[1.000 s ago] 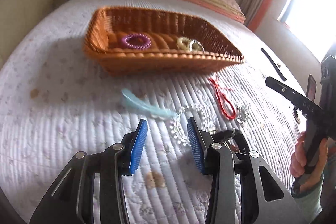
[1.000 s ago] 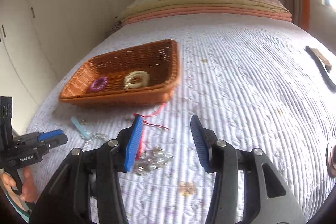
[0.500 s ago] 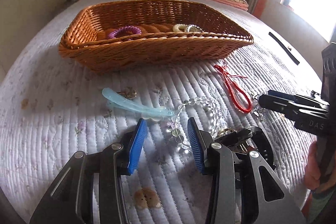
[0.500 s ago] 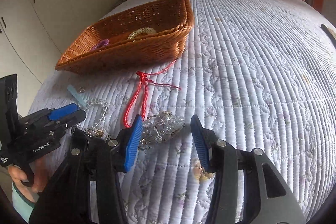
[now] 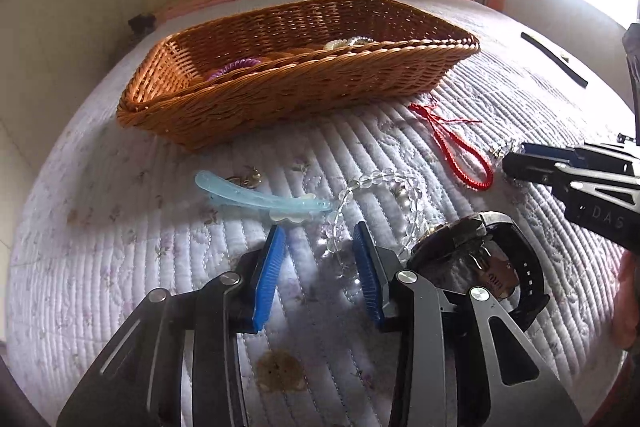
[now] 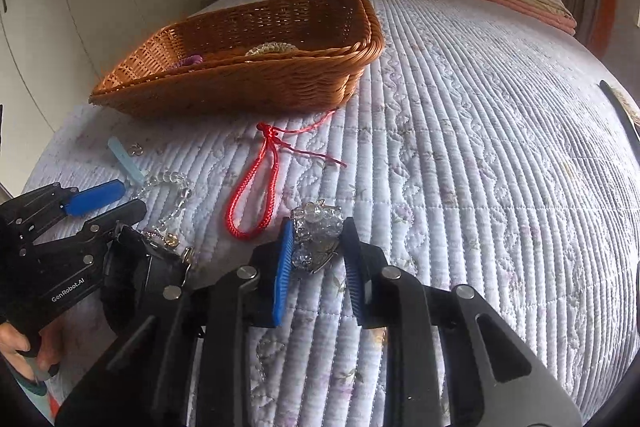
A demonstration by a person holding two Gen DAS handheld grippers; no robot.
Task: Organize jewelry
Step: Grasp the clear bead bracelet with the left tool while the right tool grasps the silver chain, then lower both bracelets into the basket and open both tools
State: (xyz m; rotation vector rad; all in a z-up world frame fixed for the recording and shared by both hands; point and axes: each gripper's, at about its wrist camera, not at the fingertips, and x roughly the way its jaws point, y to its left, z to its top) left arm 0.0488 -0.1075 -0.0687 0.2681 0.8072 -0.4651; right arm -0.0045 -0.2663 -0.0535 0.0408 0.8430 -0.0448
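Half the watch (image 5: 516, 267) hidden behind left tongs (image 5: 320, 259).

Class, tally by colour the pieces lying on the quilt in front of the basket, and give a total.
Red: 1, the cord bracelet
Pale blue: 1, the hair clip
Clear: 2, the bead bracelet and the crystal cluster
Black: 1, the watch
Brassy: 1, the small trinket
Total: 6
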